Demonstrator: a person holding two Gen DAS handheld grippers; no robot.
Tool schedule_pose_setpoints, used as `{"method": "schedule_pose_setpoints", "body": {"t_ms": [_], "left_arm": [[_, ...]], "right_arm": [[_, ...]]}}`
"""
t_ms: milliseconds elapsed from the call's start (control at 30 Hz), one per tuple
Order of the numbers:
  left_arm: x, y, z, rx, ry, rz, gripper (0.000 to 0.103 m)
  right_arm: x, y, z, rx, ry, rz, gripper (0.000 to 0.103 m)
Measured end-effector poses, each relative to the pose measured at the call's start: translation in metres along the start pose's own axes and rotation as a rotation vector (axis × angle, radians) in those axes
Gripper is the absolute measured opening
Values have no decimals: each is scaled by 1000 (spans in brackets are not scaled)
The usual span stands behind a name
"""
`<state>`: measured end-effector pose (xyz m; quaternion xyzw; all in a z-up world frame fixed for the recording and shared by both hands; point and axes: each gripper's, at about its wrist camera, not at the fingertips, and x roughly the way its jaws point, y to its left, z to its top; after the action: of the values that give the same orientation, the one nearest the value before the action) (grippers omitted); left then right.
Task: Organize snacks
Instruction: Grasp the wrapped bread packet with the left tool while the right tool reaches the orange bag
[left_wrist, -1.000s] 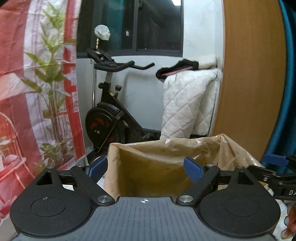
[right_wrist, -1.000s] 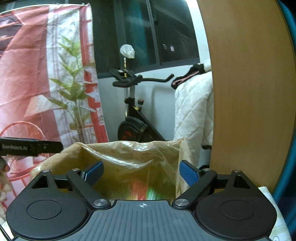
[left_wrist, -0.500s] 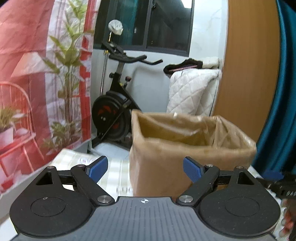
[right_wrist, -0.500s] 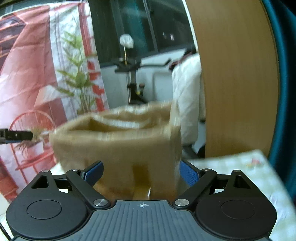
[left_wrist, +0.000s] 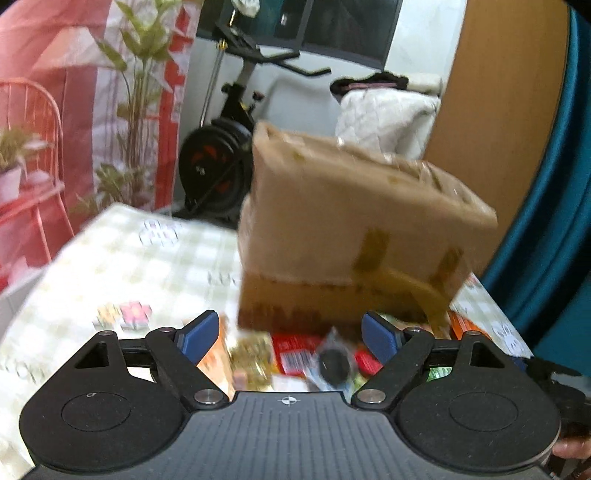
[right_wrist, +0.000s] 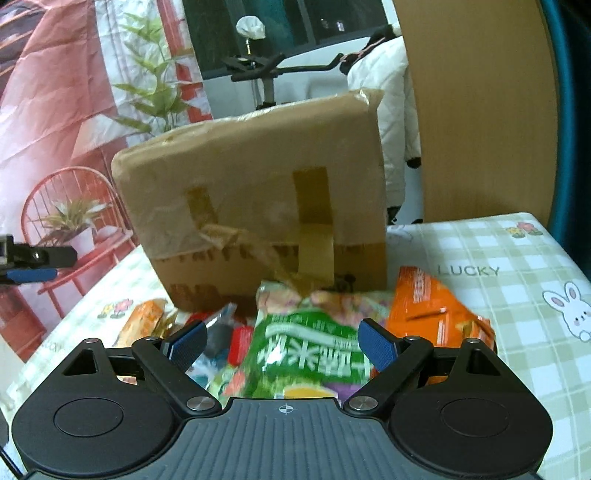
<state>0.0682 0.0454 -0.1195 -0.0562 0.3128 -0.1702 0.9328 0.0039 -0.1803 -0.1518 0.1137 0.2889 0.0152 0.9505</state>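
Note:
A taped brown cardboard box (left_wrist: 351, 229) (right_wrist: 258, 192) stands on a checked tablecloth (right_wrist: 498, 295). A pile of snack packets lies in front of it. My left gripper (left_wrist: 290, 332) hovers over a red packet (left_wrist: 295, 350) and a small dark round pack (left_wrist: 334, 363); its jaws are closing, wide apart, and touch nothing. My right gripper (right_wrist: 282, 341) stands open above a green bag (right_wrist: 310, 354). An orange bag (right_wrist: 432, 314) lies to its right. A smaller orange packet (right_wrist: 144, 321) lies at the left of the pile.
Behind the table stand an exercise bike (left_wrist: 221, 166), a white quilted blanket (left_wrist: 384, 110), a wooden panel (left_wrist: 498, 110) and a teal curtain (left_wrist: 554, 221). A red printed backdrop (left_wrist: 74, 92) hangs at the left. The other gripper's finger (right_wrist: 29, 266) shows at the far left.
Both grippers have come down and drawn back from over the box's open top. The views now face the box's front wall and the snack pile before it.

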Motion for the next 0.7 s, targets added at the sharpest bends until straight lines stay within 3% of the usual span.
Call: {"method": "schedule_pose_setpoints", "body": {"t_ms": [167,433,700], "left_arm": [[9,-9,-32,-1,93,-34,86],[30,-28,-76,-17,192,-24,91],[47,-49,-92,83,204,23,91]], "right_arm": [[-7,-6,-6,28,10,-6,87],[-15,-6,-16,-7,10,-16,87],[-23,-22,-19,3,1,-43,87]]}}
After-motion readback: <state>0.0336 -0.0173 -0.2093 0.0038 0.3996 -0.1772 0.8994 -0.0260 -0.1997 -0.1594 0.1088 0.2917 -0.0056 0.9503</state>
